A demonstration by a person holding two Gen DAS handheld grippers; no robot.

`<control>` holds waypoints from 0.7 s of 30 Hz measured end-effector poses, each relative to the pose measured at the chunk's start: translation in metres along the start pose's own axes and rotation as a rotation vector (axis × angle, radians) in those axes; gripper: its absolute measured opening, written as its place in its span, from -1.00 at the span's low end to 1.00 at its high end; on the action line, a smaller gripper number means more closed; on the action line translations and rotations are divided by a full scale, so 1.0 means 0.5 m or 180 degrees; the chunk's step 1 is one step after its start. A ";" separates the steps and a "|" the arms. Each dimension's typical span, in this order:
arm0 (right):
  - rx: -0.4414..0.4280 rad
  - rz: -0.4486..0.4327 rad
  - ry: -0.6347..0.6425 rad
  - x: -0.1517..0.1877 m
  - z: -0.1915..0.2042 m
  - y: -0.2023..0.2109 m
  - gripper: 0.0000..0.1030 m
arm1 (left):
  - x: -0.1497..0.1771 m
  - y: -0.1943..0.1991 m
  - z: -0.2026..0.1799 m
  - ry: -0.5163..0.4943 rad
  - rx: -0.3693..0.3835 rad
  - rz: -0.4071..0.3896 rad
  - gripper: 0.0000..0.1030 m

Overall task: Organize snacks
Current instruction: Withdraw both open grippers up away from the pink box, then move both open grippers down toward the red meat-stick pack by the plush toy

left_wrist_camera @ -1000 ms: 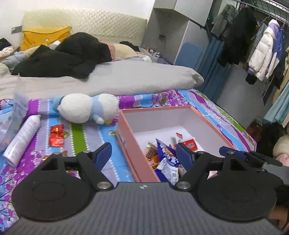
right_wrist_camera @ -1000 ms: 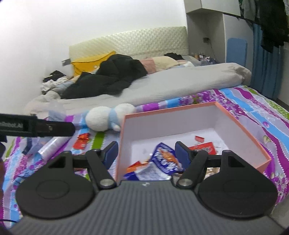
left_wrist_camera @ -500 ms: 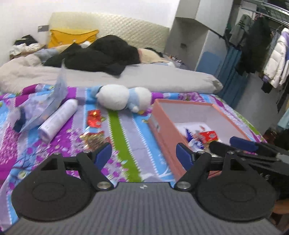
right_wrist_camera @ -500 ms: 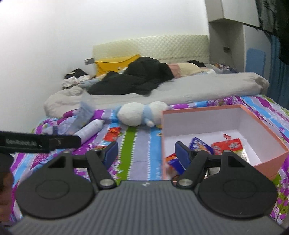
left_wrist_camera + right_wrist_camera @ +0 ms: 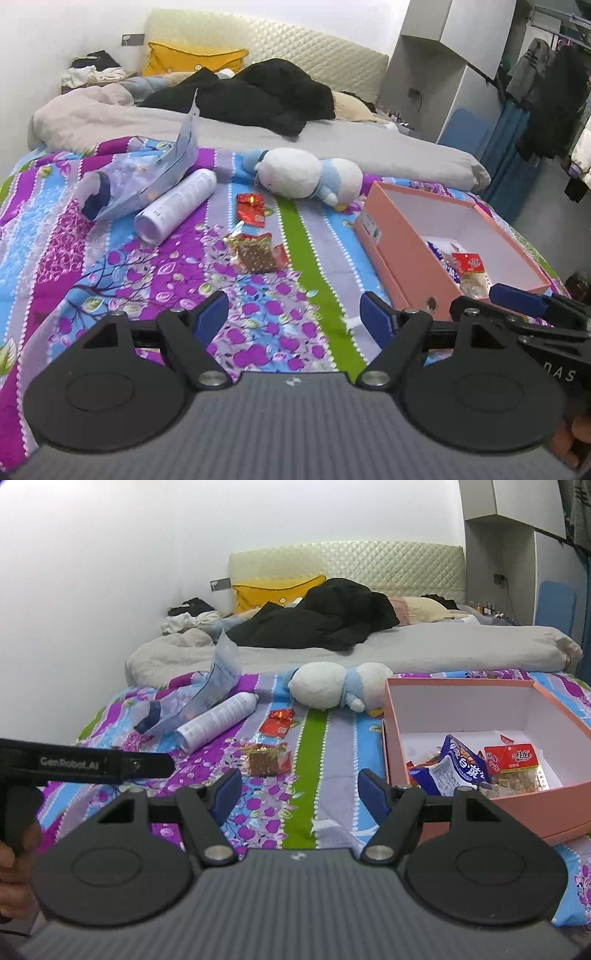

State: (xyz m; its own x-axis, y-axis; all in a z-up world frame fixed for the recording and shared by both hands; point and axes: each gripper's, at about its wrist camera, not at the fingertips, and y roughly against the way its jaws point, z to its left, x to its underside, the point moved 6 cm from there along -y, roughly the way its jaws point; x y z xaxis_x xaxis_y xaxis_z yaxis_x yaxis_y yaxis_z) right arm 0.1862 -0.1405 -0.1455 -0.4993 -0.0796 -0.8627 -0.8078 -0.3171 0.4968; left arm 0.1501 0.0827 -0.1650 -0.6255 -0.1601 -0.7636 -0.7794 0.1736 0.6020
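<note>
Lighting: even, bright indoor light, soft shadows only. Wall glares white. Fisheye bending at edges; focus sharp, slight noise.

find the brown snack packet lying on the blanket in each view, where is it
Left wrist: the brown packet lies left of centre, ahead of the left tool, below a red packet.
Right wrist: the brown packet lies left of centre, ahead of the right tool.
Shared landmark: the green stripe runs just right of it in both views.
</note>
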 end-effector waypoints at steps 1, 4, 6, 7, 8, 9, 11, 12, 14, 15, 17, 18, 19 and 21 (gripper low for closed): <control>-0.0020 0.0011 -0.0003 0.003 0.003 -0.001 0.38 | 0.004 0.001 0.007 0.0027 -0.0005 0.0006 0.59; -0.0042 0.0045 0.0023 0.012 0.016 -0.007 0.38 | 0.011 -0.002 0.023 0.0119 -0.0017 0.0034 0.59; -0.0059 0.0055 0.0029 0.015 0.022 -0.013 0.38 | 0.016 -0.006 0.035 0.0154 -0.0029 0.0045 0.59; -0.0063 0.0064 0.0036 0.016 0.025 -0.016 0.38 | 0.019 -0.008 0.040 0.0163 -0.0043 0.0049 0.59; -0.0063 0.0070 0.0043 0.017 0.028 -0.019 0.38 | 0.021 -0.012 0.046 0.0174 -0.0052 0.0056 0.59; -0.0069 0.0072 0.0054 0.017 0.031 -0.023 0.38 | 0.023 -0.016 0.051 0.0187 -0.0056 0.0064 0.61; -0.0092 0.0091 0.0069 0.017 0.037 -0.034 0.38 | 0.024 -0.025 0.060 0.0185 -0.0054 0.0085 0.63; -0.0102 0.0108 0.0066 0.017 0.038 -0.039 0.38 | 0.023 -0.033 0.067 0.0168 -0.0052 0.0105 0.63; -0.0124 0.0153 0.0081 0.014 0.040 -0.058 0.38 | 0.016 -0.051 0.085 0.0178 -0.0062 0.0134 0.63; -0.0118 0.0157 0.0095 0.010 0.040 -0.066 0.38 | 0.012 -0.059 0.092 0.0184 -0.0066 0.0142 0.64; -0.0136 0.0150 0.0124 -0.002 0.040 -0.087 0.38 | 0.002 -0.078 0.107 0.0161 -0.0091 0.0138 0.66; -0.0138 0.0154 0.0115 -0.006 0.039 -0.098 0.38 | -0.001 -0.088 0.113 0.0154 -0.0120 0.0142 0.68; -0.0142 0.0166 0.0096 -0.012 0.038 -0.110 0.38 | -0.005 -0.098 0.118 0.0144 -0.0129 0.0143 0.69; -0.0167 0.0168 0.0076 -0.021 0.037 -0.136 0.38 | -0.009 -0.121 0.127 0.0136 -0.0128 0.0150 0.70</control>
State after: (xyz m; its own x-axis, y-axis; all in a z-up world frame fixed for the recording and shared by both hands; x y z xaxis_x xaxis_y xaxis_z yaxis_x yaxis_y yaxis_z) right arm 0.2407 -0.1008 -0.1685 -0.5327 -0.1198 -0.8378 -0.7627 -0.3610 0.5366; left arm 0.2024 0.1345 -0.2128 -0.6619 -0.1940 -0.7241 -0.7493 0.1430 0.6466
